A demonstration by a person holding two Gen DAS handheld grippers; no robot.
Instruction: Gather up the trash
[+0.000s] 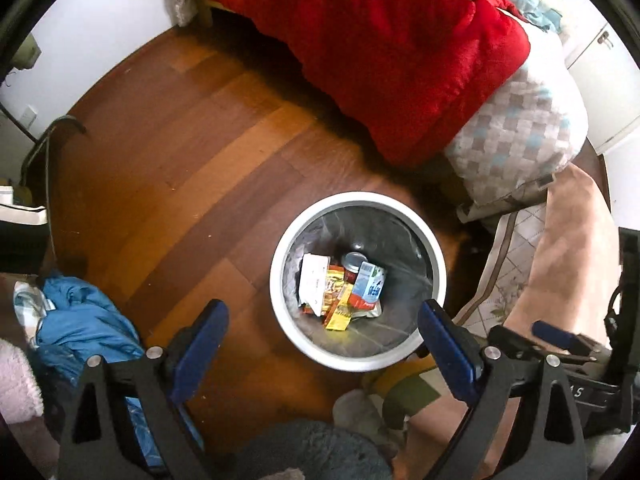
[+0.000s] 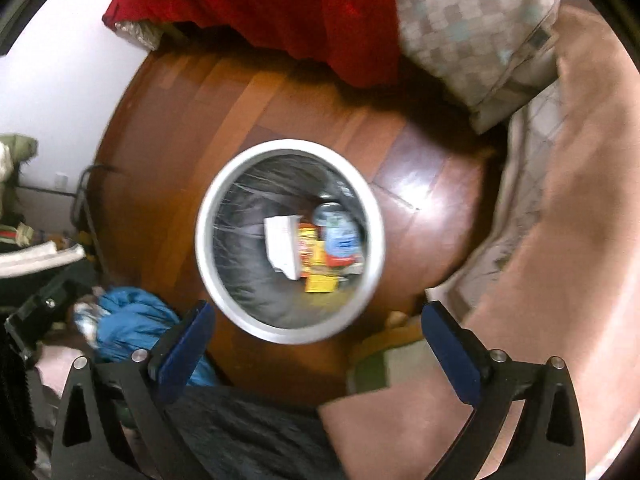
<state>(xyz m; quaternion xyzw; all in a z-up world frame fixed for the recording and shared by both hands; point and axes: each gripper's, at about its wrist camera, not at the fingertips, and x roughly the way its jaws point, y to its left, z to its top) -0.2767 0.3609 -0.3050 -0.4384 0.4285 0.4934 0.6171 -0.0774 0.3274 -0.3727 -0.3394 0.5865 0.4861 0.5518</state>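
A round white bin (image 1: 280, 276) with a dark liner stands on the wooden floor. Inside lie a white carton (image 1: 314, 280), a can (image 1: 354, 262), a blue and white carton (image 1: 370, 284) and yellow and orange wrappers (image 1: 338, 314). My left gripper (image 1: 324, 344) is open and empty above the bin's near rim. The right gripper (image 1: 560, 338) shows at the right edge of that view. In the blurred right wrist view the bin (image 2: 208, 264) sits ahead of my right gripper (image 2: 316, 340), which is open and empty. The same trash (image 2: 316, 248) lies inside.
A bed with a red blanket (image 1: 400, 52) and a checked quilt (image 1: 516, 140) is behind the bin. A pink cover (image 1: 572, 264) is on the right. A blue garment (image 1: 84, 328) lies on the floor at left. A chair frame (image 1: 52, 136) stands by the wall.
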